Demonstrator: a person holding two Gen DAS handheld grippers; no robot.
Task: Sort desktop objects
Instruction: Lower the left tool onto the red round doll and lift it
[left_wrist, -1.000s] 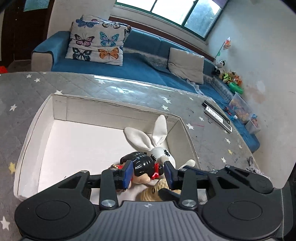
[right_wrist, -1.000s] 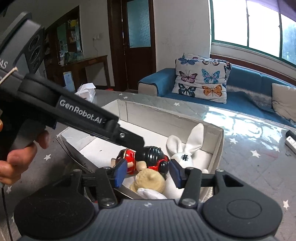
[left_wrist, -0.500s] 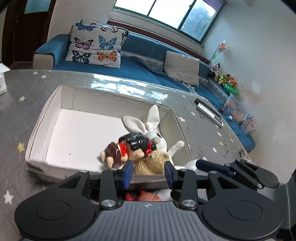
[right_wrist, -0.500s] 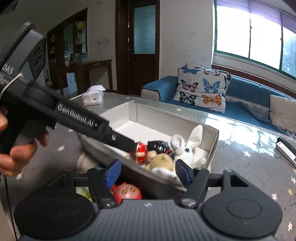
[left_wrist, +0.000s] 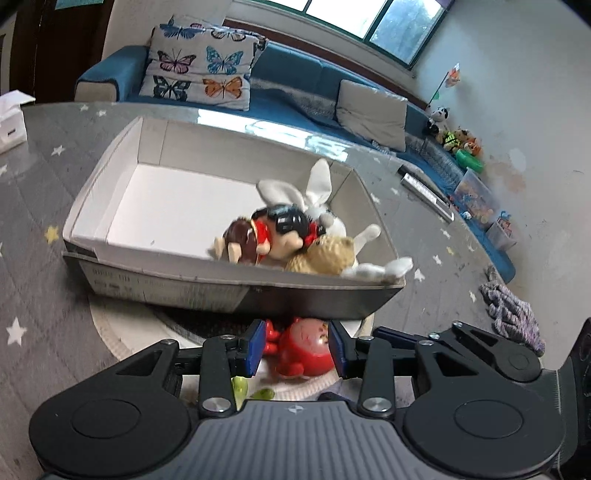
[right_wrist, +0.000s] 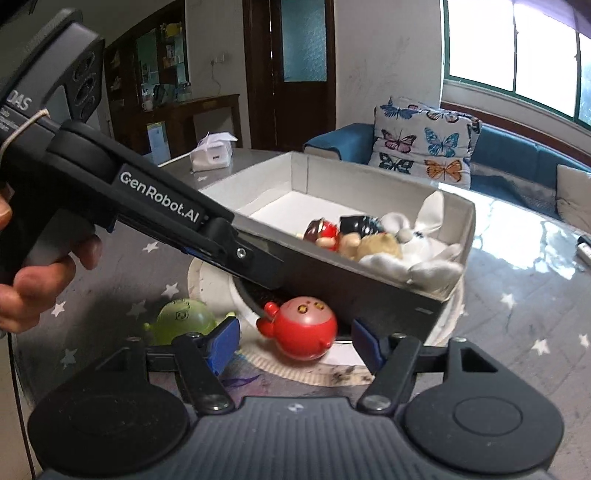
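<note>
A grey tabletop printed with white stars (left_wrist: 33, 229) carries everything. On it sits a round white mat with a dark centre (right_wrist: 218, 291), and over the mat stands a shallow rectangular cardboard box, white inside and dark grey outside (left_wrist: 122, 170); its near side overhangs the mat.

Inside the box, all crowded into the corner toward the sofa, lie a white plush rabbit with long ears (left_wrist: 317, 188), a tan knitted plush toy (left_wrist: 325, 254) and a plastic doll with black hair and a red outfit (left_wrist: 280, 229), all touching one another. One rabbit limb hangs over the box rim.

The left gripper (left_wrist: 297, 347) has its blue pads apart, with a round red plastic toy figure with a pink face (right_wrist: 303, 328) lying between them on the mat, just below the box's near wall; whether the pads touch the toy cannot be told. In the right wrist view the left gripper's black body, held in a hand (right_wrist: 40, 273), reaches in beneath the box edge.

The right gripper (right_wrist: 295, 343) is spread wide and holds nothing, the red toy just ahead of it. A green frog-like plastic toy (right_wrist: 181, 321) sits on the table left of the mat, near the right gripper's left pad.
</note>
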